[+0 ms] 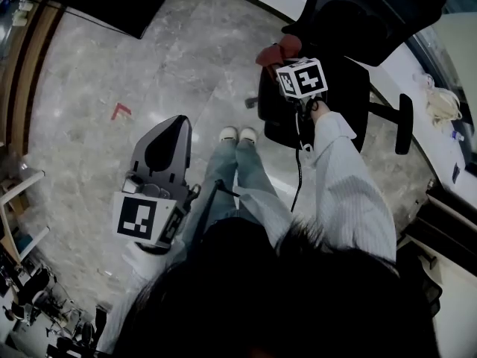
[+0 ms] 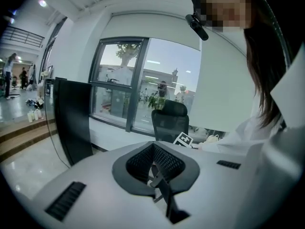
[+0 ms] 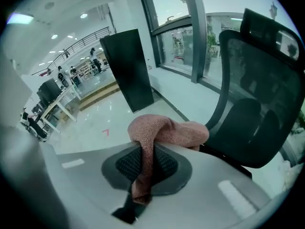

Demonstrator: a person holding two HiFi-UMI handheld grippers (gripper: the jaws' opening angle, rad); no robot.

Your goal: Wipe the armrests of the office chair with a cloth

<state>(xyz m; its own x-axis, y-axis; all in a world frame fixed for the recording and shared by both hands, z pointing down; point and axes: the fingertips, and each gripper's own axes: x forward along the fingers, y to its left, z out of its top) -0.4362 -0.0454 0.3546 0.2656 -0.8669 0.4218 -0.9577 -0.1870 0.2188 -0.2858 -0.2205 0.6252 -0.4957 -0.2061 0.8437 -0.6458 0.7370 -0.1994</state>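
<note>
The cloth (image 3: 164, 132) is pinched between the jaws of the right gripper (image 3: 143, 149). They are closed on one fold, and the rest is bunched over and past the jaw tips, so a soft pad leads toward the office chair (image 3: 259, 99) just ahead. One armrest (image 1: 403, 123) lies on the chair's far side from those jaws. The left gripper (image 2: 155, 163) hangs well apart from the chair, its jaws together on nothing. It is probably idle because wiping needs only one tool.

right tongs (image 3: 142, 168) clamped on pink cloth (image 3: 167, 130)
cloth bunched past jaw tips, one end hanging back between them; black office chair (image 3: 259, 104) close behind at right; dark panel (image 3: 126, 68) upright on glossy floor (image 3: 90, 125)
</note>
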